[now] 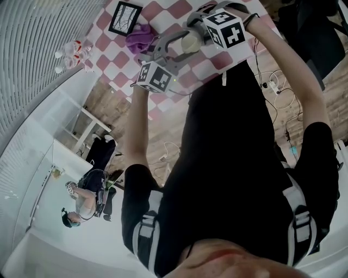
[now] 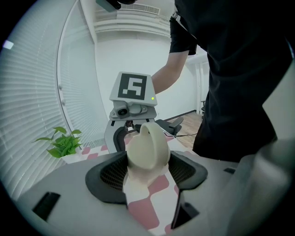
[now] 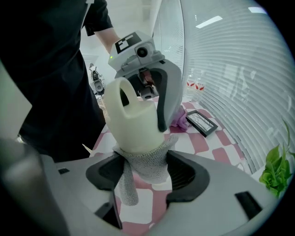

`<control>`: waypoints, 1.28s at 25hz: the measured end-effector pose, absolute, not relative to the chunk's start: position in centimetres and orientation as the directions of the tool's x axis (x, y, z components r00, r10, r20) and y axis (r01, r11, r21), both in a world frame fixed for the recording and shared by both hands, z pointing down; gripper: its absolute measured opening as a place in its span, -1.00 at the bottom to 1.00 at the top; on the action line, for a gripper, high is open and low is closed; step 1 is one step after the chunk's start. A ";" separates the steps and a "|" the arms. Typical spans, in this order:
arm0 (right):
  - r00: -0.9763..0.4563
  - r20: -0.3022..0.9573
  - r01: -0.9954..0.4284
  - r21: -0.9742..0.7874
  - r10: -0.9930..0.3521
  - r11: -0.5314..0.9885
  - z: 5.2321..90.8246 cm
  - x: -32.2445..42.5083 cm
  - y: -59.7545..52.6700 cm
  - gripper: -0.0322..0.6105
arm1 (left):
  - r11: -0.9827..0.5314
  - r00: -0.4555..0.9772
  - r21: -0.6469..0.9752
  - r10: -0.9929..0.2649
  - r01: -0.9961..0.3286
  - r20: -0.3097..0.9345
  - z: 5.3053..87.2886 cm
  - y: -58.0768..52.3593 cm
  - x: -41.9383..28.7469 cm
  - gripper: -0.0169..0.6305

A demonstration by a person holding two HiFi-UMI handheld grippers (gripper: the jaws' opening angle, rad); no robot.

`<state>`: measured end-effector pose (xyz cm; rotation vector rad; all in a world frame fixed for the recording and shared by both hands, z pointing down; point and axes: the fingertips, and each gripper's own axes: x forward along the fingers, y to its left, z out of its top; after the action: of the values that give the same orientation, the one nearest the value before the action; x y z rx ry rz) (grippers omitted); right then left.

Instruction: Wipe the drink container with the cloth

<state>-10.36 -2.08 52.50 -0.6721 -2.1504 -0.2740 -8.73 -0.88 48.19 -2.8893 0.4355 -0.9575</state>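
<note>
A cream drink container point(image 2: 146, 148) with a handle is held off the table, and my left gripper point(image 2: 146, 160) is shut on it. My right gripper point(image 3: 146, 171) faces it and is shut on a grey knitted cloth point(image 3: 148, 163). The cloth is pressed against the lower end of the container point(image 3: 131, 122), and a strip of it hangs down on the left. In the head view the container point(image 1: 190, 42) shows between the two marker cubes, the left one point(image 1: 154, 76) and the right one point(image 1: 225, 28), above the pink-and-white checkered table point(image 1: 179, 11).
A purple cloth point(image 1: 140, 37) and a black picture frame point(image 1: 124, 18) lie on the table. Two small bottles point(image 3: 194, 85) stand by the window blinds. A green plant point(image 3: 276, 173) is at the table's edge. Cables lie on the wooden floor point(image 1: 277, 81). Another person point(image 1: 81, 201) is further off.
</note>
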 end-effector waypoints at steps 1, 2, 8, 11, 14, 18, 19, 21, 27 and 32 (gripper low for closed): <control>-0.489 0.791 0.559 -0.039 0.367 0.829 53.0 -10.3 -2.2 0.05 | -0.958 0.765 -0.149 -0.287 -0.247 0.576 48.1 -0.9 -8.7 -0.02; -0.480 0.797 0.563 -0.040 0.366 0.825 53.5 -10.3 -2.3 0.05 | -0.957 0.765 -0.146 -0.288 -0.250 0.577 48.1 -0.9 -8.7 -0.03; -0.440 0.821 0.546 -0.077 0.364 0.834 57.4 -9.7 -3.7 0.06 | -0.954 0.764 -0.144 -0.297 -0.263 0.573 48.2 -1.3 -8.2 -0.03; -0.450 0.823 0.512 -0.080 0.347 0.855 58.6 -9.7 -4.3 0.06 | -0.946 0.763 -0.130 -0.316 -0.295 0.563 48.1 -1.6 -8.1 -0.03; -0.495 0.811 0.448 -0.070 0.313 0.891 59.2 -9.8 -4.6 0.06 | -0.926 0.761 -0.092 -0.355 -0.366 0.544 47.9 -2.3 -8.2 -0.03; -0.580 0.781 0.329 -0.037 0.233 0.944 58.8 -10.1 -4.9 0.04 | -0.879 0.751 -0.027 -0.422 -0.475 0.508 48.2 -3.6 -8.2 -0.03; -0.603 0.770 0.293 -0.029 0.208 0.956 58.6 -10.2 -5.0 0.03 | -0.865 0.747 -0.010 -0.438 -0.501 0.500 48.1 -4.0 -8.2 -0.02; -0.646 0.749 0.210 -0.014 0.149 0.978 58.3 -10.4 -5.2 0.03 | -0.838 0.741 0.026 -0.468 -0.546 0.481 47.8 -5.0 -8.1 -0.03; -0.758 0.649 -0.130 -0.058 -0.061 0.990 57.2 -10.8 -5.9 0.02 | -0.733 0.692 0.133 -0.544 -0.667 0.475 47.9 -6.8 -8.9 -0.03; -0.777 0.583 -0.345 -0.080 -0.237 0.935 56.4 -10.8 -6.1 0.03 | -0.689 0.659 0.155 -0.566 -0.708 0.496 48.2 -6.7 -9.1 -0.03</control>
<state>-10.83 -6.06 56.36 0.4130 -2.4958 0.2438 -9.07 -6.71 48.16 -3.1625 1.2573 -0.7405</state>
